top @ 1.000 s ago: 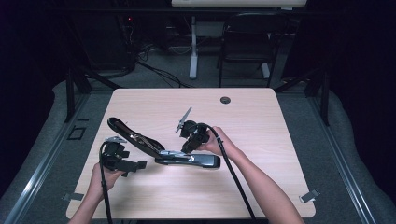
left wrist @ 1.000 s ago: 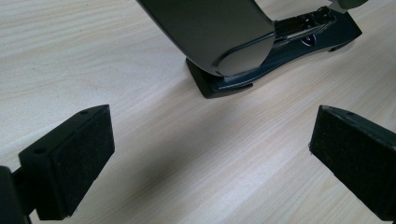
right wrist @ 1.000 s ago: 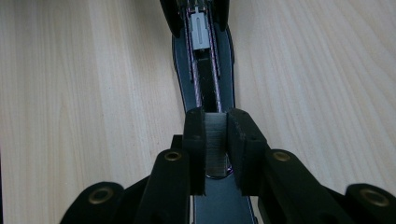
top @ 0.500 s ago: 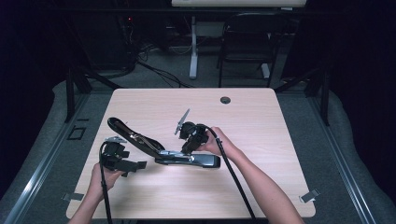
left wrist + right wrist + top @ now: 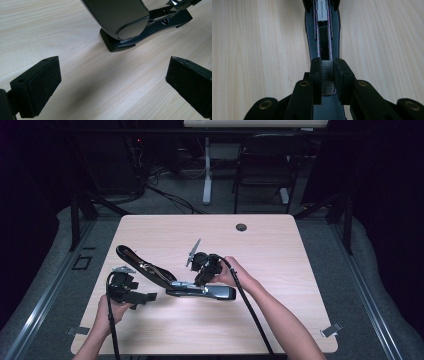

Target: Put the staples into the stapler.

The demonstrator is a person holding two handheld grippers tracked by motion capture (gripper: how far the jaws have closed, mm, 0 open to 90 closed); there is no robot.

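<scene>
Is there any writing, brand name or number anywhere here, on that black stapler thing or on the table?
No readable text anywhere.
Open stapler: a small pale mark on its base in the left gripper view is too blurred to read.
Strip of staples between the jaws of the right gripper: no markings.
Table: plain wood grain, with one dark round fitting that bears no lettering.

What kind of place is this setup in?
Probably a lab or recording room, not a home or office floor. A bare wooden table stands alone in a darkened space, with cables on the floor behind it, a chair and what looks like a stand leg.
</scene>
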